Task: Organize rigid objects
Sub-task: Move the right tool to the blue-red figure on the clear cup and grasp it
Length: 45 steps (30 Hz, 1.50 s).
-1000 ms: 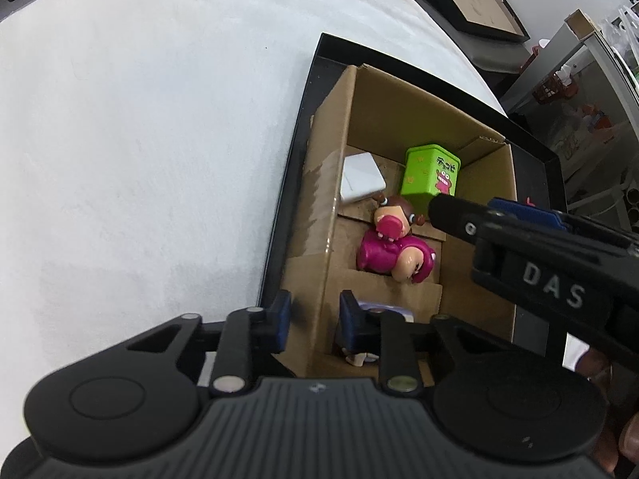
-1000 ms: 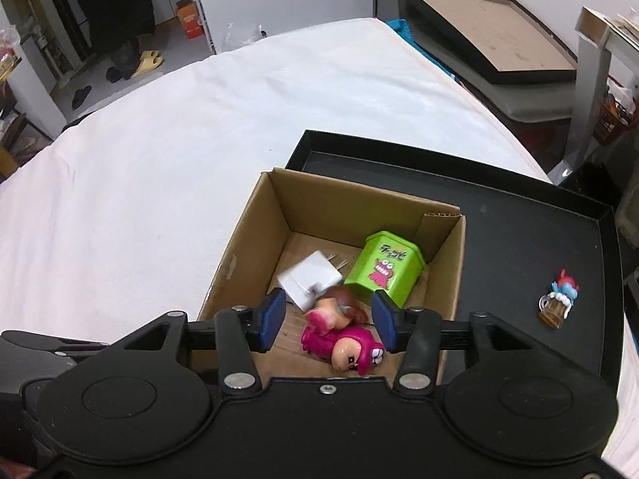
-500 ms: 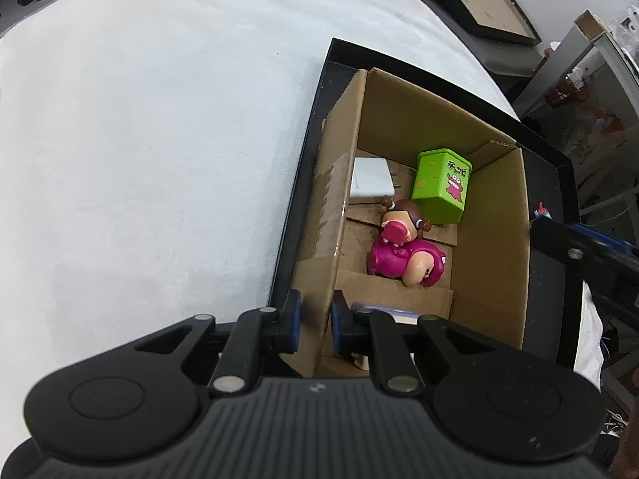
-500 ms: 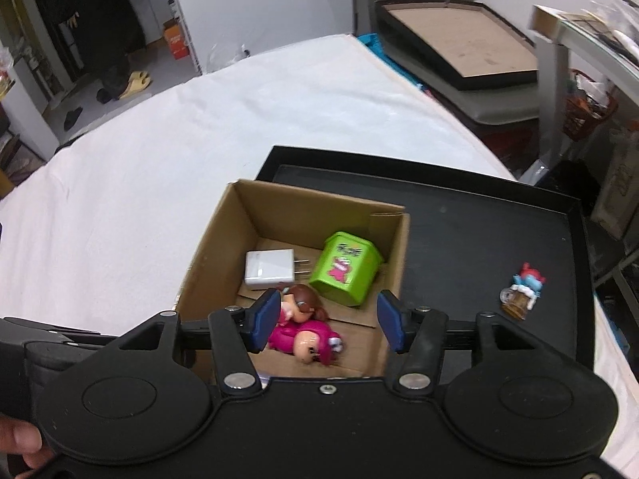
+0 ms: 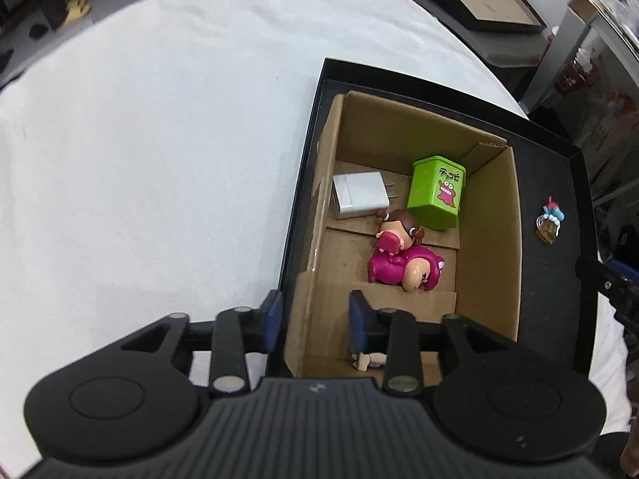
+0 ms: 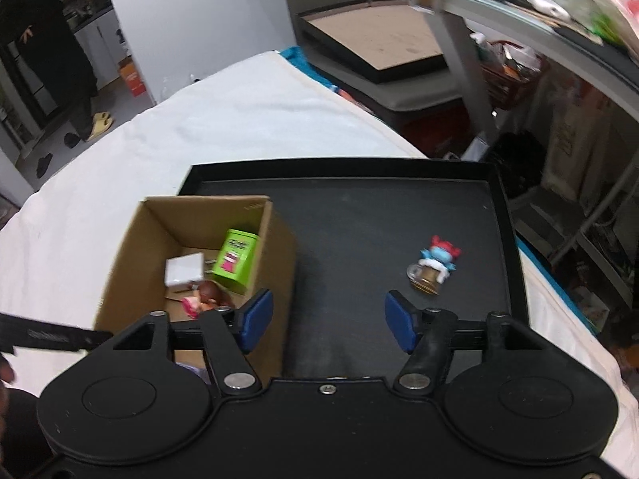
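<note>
Toy: a small blue and red figure point(image 6: 433, 266) lies alone on the black tray point(image 6: 359, 215), well apart from the cardboard box point(image 6: 275, 239).
Handling: likely light, hard and stiff; a pinch across its middle looks safest.
Axis: runs from red top to brown base, top pointing away from the right gripper.
Right gripper point(image 6: 328, 321): empty, jaws opening, aimed near the toy.
Left gripper point(image 5: 315, 321): jaws opening astride the box's near wall, pads not pressing.
Box contents: green tin point(image 5: 437, 192), white charger point(image 5: 359, 199), pink doll point(image 5: 399, 257).
</note>
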{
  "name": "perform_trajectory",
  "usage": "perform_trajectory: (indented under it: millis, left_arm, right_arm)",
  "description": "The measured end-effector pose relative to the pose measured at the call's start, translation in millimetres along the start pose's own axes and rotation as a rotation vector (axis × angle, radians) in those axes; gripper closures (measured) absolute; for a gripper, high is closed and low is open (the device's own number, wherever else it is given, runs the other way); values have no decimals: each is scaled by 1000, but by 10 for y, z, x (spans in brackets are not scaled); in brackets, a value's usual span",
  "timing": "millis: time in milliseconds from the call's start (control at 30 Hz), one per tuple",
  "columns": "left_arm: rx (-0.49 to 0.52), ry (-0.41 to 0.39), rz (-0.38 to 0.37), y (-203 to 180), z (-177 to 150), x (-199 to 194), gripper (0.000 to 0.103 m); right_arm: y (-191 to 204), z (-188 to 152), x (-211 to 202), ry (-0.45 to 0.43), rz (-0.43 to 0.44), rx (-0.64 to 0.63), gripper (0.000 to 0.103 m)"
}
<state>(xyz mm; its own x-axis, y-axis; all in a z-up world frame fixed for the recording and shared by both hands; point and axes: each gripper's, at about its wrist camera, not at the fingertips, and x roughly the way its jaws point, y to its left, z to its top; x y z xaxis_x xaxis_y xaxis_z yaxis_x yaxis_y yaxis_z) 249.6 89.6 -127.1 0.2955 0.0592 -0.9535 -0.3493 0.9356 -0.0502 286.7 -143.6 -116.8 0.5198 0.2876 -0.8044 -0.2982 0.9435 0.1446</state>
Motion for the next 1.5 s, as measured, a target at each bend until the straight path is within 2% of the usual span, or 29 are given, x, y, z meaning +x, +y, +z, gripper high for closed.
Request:
perform_trajectory:
  millis: [133,200,267,833,1133,1500]
  left_arm:
    - [8,-13,27,-70,36,-97,64]
    - [13,-27,36,-119,52,-141,57]
    - [27,-36,49,-186,71,-160,56]
    - [120,6,97,-795,172,40,54]
    - [113,55,88,-908,233,265,54]
    - [136,65,103,-994,331,347,54]
  right_arm:
    - [-163,-83,41,2,8,19,35]
    - [-263,-120,63,4,17,37,35]
    - [-354,-154,88,3,27,54,35]
    - [-1059,-359,538,-12,58,209,33]
    - [-1151,-353,929,9,72,270,33]
    - [-1023,-156,1148,-39,46,196,30]
